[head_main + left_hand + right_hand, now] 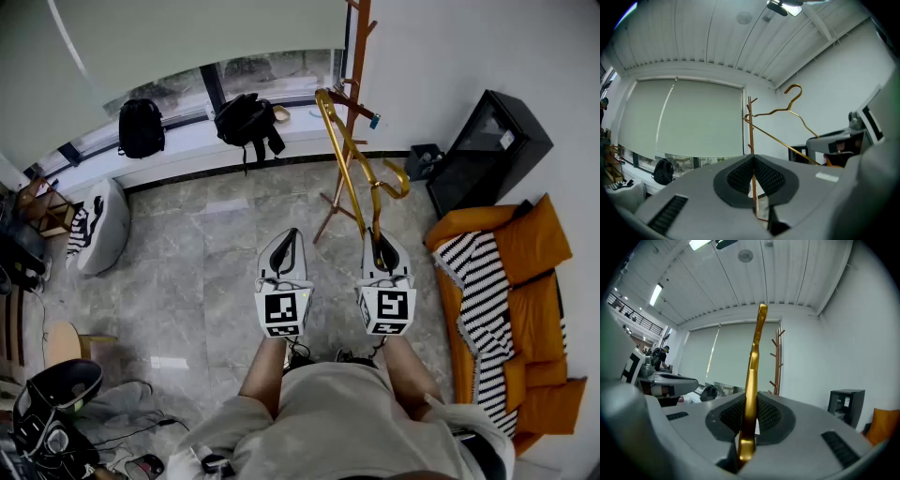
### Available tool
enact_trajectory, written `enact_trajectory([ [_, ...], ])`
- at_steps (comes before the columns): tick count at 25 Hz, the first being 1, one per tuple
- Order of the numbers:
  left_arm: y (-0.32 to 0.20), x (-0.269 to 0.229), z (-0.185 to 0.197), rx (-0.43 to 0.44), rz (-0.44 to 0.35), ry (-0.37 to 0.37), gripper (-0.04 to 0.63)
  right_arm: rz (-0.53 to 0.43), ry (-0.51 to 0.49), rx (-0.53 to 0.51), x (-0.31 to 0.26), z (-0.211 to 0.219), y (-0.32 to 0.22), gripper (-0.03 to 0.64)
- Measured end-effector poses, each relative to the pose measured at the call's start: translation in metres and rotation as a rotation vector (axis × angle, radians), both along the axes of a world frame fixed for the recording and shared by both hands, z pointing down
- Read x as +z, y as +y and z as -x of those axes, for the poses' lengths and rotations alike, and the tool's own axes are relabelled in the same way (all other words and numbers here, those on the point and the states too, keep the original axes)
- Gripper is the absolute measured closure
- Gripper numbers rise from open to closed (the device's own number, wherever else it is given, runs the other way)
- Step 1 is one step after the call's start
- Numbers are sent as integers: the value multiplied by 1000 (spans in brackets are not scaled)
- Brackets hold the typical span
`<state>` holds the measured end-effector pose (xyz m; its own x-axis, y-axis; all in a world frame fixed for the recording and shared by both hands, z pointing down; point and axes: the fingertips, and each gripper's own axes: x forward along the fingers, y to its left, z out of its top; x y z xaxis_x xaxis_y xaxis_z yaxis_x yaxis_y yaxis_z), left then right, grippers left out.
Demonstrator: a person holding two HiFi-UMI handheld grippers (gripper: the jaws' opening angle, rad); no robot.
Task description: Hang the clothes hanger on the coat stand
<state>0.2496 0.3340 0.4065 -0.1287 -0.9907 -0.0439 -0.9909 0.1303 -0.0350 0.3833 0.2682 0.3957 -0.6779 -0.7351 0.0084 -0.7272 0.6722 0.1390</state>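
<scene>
The right gripper (382,251) pinched the slim golden metal clothes hanger (347,169) in its fingers, near the tall brown wooden coat stand (359,47). The left gripper (284,251) kept its fingers pressed together, empty.

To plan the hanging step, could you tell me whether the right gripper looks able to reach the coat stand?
Probably yes: the right gripper, shut on the hanger, faces the coat stand, with only open floor between them.
</scene>
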Motion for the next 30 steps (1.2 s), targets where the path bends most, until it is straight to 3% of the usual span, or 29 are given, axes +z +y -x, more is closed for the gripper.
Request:
enact_trajectory([
  [20,47,27,86,18,20,46,586,-4,37,10,17,86,35,589],
  [30,37,58,132,-9,63,79,586,20,57,-15,37,142,6,589],
])
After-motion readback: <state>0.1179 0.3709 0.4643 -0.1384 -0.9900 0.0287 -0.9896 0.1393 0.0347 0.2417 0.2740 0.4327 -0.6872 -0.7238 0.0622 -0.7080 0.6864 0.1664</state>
